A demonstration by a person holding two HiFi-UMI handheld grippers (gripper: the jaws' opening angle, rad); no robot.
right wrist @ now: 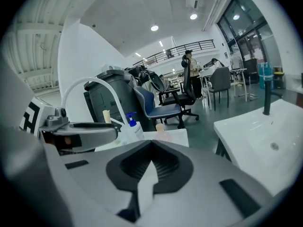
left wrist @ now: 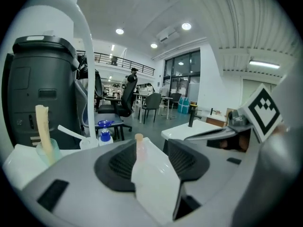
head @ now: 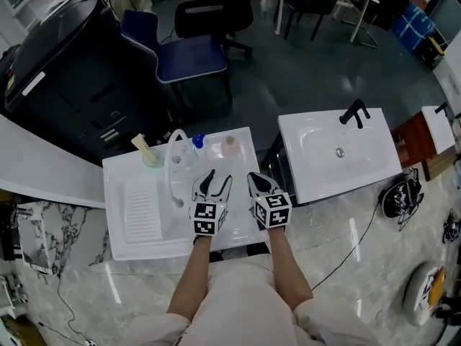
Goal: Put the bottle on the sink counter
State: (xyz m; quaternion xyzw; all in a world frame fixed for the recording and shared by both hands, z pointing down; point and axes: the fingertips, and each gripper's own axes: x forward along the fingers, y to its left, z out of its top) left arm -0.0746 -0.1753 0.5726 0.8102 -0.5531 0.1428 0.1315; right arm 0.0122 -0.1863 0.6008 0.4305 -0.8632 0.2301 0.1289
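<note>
We hold the left tongs (head: 216, 181) released, the right tongs (head: 256, 182) clenched empty; the bottle (head: 229, 147) stands upright at the desk's (head: 119, 173) far edge.

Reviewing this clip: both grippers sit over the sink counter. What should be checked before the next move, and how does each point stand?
1. Jaws of the left gripper apart, nothing between them: ok.
2. The right gripper ready to grasp: not ok, jaws together and empty.
3. The peach-capped bottle upright on the sink counter: ok.
4. Bottle lined up ahead of the left gripper: ok, it shows through the gap in the left gripper view.
5. Room between it and the blue pump bottle for a jaw: cannot tell.
</note>
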